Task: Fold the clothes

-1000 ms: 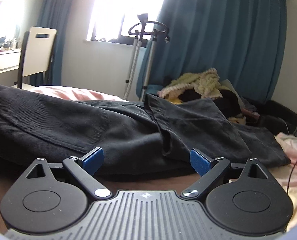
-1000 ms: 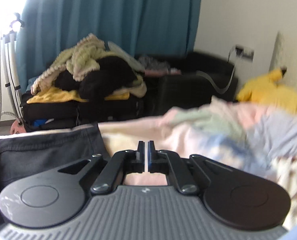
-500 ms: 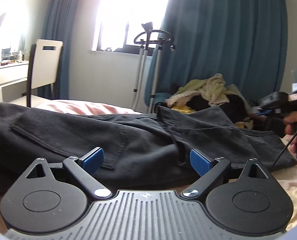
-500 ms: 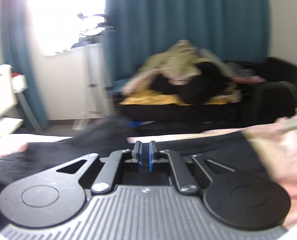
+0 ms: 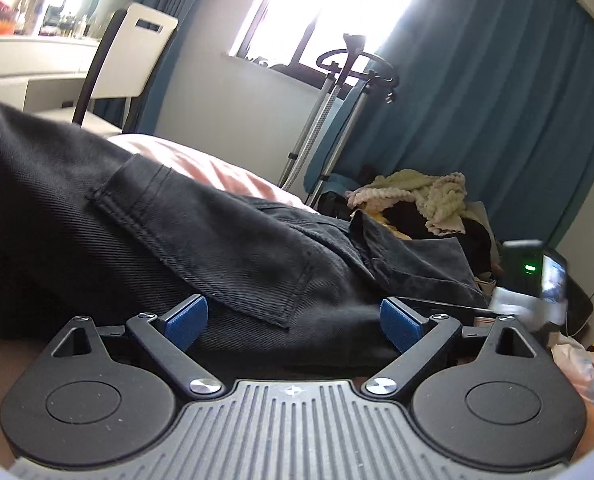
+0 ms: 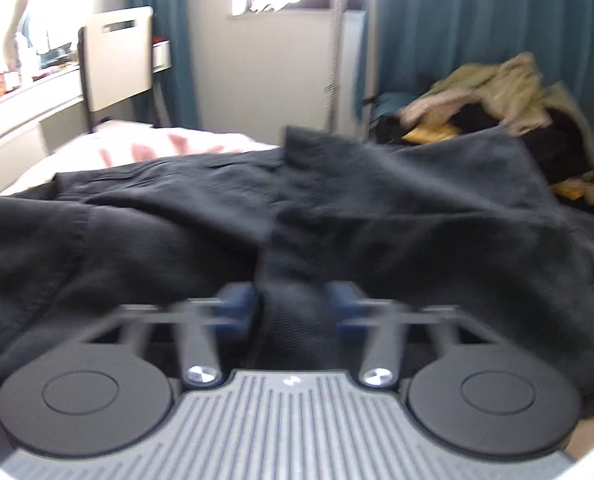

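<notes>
Black trousers [image 5: 201, 240] lie spread over the bed, a back pocket facing the left wrist view. My left gripper [image 5: 293, 320] is open just in front of the pocket's lower edge, and its blue pads [image 5: 187, 322] hold nothing. In the right wrist view the trousers [image 6: 377, 208] fill the middle. A raised fold of their cloth runs down between the blurred pads [image 6: 237, 300] of my right gripper [image 6: 291, 300]. Its jaws are closing, with the pads against both sides of the fold. The right gripper's body [image 5: 533, 280] shows blurred at the right of the left wrist view.
A pile of other clothes [image 5: 417, 196] sits past the bed's far edge, in front of teal curtains [image 5: 497, 100]. A metal stand [image 5: 337, 120] rises by the window. A white chair [image 5: 133, 56] and a desk [image 5: 25, 68] are at the left. Pink bedding [image 6: 169, 144] lies under the trousers.
The right gripper swung left from the bedding and clothes pile to the trousers; its jaws went from shut and empty to closing around a fold. The left gripper moved closer to the pocket.
</notes>
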Action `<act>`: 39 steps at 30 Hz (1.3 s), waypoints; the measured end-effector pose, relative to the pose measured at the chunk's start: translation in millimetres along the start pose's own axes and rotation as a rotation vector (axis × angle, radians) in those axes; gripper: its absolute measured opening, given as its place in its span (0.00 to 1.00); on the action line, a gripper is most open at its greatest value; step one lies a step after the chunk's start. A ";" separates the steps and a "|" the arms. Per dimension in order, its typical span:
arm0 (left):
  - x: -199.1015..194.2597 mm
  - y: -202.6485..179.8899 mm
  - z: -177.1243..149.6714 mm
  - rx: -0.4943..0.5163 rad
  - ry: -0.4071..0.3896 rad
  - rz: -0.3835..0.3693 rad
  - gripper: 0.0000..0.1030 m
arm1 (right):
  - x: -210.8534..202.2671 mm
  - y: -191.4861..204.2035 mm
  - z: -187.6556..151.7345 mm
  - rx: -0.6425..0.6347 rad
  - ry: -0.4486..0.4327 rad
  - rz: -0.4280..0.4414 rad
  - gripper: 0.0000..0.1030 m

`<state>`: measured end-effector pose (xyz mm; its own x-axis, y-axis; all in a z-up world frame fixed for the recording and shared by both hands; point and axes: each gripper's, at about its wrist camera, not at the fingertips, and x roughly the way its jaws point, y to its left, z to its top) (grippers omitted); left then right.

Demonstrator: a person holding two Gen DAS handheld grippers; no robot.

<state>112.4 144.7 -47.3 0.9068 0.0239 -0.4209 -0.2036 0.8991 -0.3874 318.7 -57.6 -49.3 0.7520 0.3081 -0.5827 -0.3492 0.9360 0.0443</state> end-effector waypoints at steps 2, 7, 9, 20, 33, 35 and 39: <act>2.1 -0.5 0.1 -0.006 0.006 -0.005 0.92 | -6.0 -13.9 1.1 0.035 -0.043 -0.021 0.08; 0.0 -5.8 -0.7 0.008 0.016 -0.036 0.92 | -52.2 -79.3 11.8 0.142 -0.228 -0.112 0.06; -1.3 -9.2 -2.4 0.028 0.011 -0.042 0.92 | -77.7 -115.4 17.0 0.178 -0.287 -0.172 0.06; 26.5 -35.0 -20.6 0.163 0.053 0.016 0.92 | -108.9 -353.6 -29.9 0.428 -0.229 -0.714 0.06; 55.1 -58.2 -45.3 0.247 0.097 -0.008 0.92 | -69.7 -392.6 -84.2 0.510 -0.165 -0.685 0.44; 52.0 -59.2 -47.0 0.243 0.092 -0.026 0.92 | -88.1 -383.9 -79.2 0.502 -0.186 -0.666 0.48; 40.5 -61.6 -47.7 0.246 0.062 -0.056 0.92 | -129.8 -342.7 -63.7 0.462 -0.222 -0.614 0.58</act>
<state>144.1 69.5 -79.6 0.8883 -0.0489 -0.4567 -0.0509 0.9777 -0.2037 305.2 -429.1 -40.5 0.8453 -0.3041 -0.4393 0.3937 0.9103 0.1275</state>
